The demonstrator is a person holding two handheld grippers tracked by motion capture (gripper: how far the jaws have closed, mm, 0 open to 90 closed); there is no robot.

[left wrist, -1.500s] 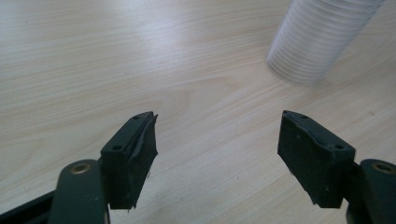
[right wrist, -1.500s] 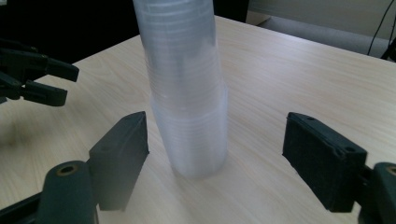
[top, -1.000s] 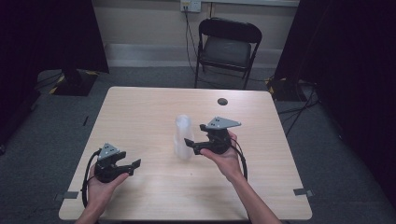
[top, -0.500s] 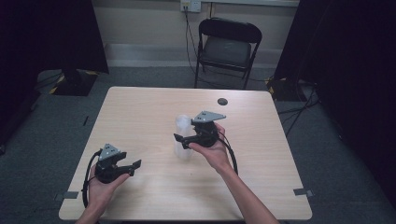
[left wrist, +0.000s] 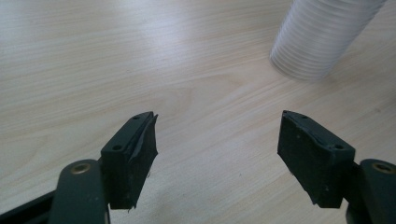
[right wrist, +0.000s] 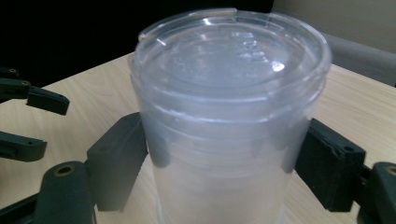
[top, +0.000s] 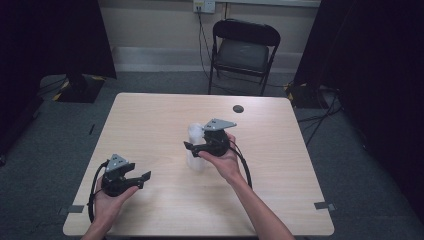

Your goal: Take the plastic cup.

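A tall stack of clear plastic cups (top: 195, 132) stands upright near the middle of the pale wooden table (top: 150, 115). My right gripper (top: 192, 148) reaches it from the right. Its jaws have just been closing with the stack (right wrist: 229, 116) between them, and both pads now lie against its sides, so the right gripper (right wrist: 224, 158) is shut on it. My left gripper (top: 145, 180) rests low at the front left, open and empty, pointing toward the stack. In the left gripper view the ribbed stack (left wrist: 322, 37) stands beyond the open left gripper (left wrist: 217, 140). The left gripper (right wrist: 42, 121) also shows far off in the right gripper view.
A small dark disc (top: 238, 108) lies near the table's far edge. A black folding chair (top: 243, 50) stands behind the table. Dark curtains flank the room, and cables run over the floor at the right.
My right gripper has moved left toward the cup stack and brought its jaws around it. The left hand has stayed where it was.
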